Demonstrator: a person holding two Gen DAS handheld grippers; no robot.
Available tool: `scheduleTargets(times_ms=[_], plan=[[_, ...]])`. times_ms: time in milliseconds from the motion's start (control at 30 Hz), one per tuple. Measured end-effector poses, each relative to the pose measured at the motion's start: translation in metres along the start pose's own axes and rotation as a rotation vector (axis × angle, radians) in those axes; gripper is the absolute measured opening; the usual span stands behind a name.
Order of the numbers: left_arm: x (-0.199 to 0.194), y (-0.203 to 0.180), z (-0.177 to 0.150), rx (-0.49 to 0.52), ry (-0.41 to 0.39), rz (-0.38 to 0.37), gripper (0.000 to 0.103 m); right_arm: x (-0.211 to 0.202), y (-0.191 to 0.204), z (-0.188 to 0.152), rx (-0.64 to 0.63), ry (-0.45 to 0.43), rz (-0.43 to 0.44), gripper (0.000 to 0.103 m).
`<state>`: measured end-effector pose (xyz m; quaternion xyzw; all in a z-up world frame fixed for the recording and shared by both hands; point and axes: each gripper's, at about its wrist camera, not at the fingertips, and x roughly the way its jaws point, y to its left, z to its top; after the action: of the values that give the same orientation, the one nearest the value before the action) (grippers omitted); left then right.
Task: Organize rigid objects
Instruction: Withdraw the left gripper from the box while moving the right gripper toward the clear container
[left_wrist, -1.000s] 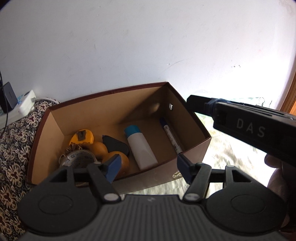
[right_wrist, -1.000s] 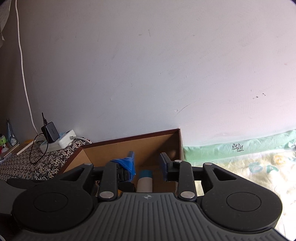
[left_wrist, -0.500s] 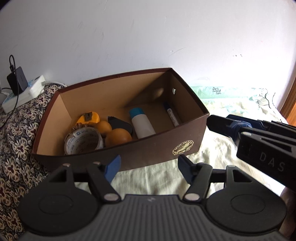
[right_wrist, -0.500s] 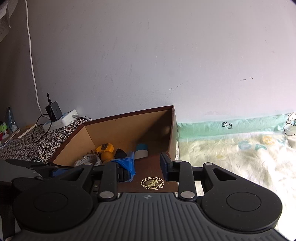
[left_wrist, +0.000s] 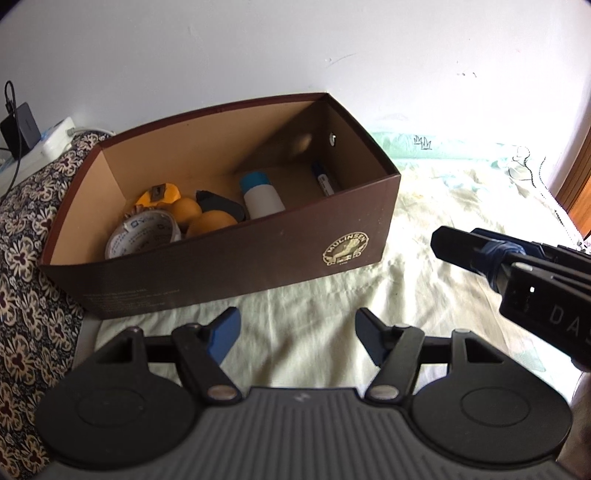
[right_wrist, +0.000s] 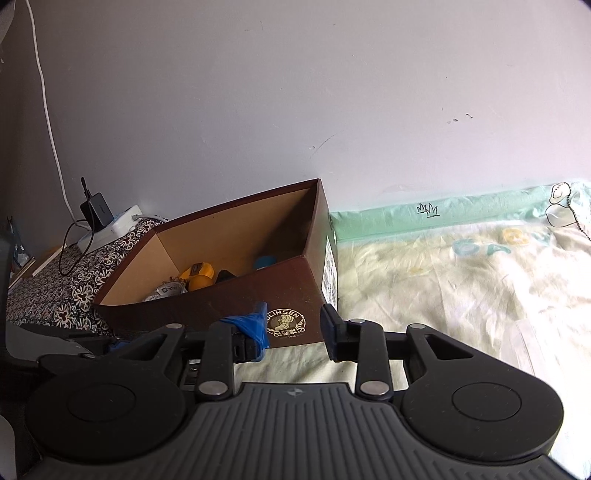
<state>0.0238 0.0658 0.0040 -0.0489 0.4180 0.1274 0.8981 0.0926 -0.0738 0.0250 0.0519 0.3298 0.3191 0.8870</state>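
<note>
Both my grippers are empty right now. Left gripper (left_wrist: 297, 334) has its jaws spread wide with nothing between them, only the pale bedsheet (left_wrist: 424, 258) below. Right gripper (right_wrist: 295, 332) shows a narrower gap, also nothing pinched; blue tape is wrapped on 1 finger (right_wrist: 255, 325). What changed: a second ago I was looking straight down into the brown box (left_wrist: 236, 266) — now both hands have backed off and dropped low, so I see its front wall and logo from outside. I read that as the last drop-off being done. The objects sit inside the box: tape roll (left_wrist: 142, 234), 2 orange balls (left_wrist: 210, 223), yellow tape measure (left_wrist: 159, 194), white tube with blue cap (left_wrist: 262, 195), marker (left_wrist: 325, 179) along the right wall, plus a dark item I can't identify. Nothing loose shows on the sheet, so the task looks close to finished. Around: patterned cloth (left_wrist: 26, 229) at left, power strip with charger (right_wrist: 110, 221) behind — the box's near wall is the only obstacle.
</note>
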Motion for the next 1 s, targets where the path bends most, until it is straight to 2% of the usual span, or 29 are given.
scheduleTargets(times_ms=[400, 767, 1000], plan=[[0.014, -0.024, -0.013, 0.049, 0.075, -0.070, 0.067, -0.012, -0.016, -0.021, 0.016, 0.032, 0.001, 0.015], [0.030, -0.064, -0.035, 0.185, 0.163, -0.212, 0.067, -0.029, -0.056, -0.042, 0.150, 0.030, 0.037, 0.015], [0.035, -0.081, -0.040, 0.222, 0.188, -0.319, 0.067, -0.039, -0.073, -0.044, 0.206, -0.012, 0.052, 0.015]])
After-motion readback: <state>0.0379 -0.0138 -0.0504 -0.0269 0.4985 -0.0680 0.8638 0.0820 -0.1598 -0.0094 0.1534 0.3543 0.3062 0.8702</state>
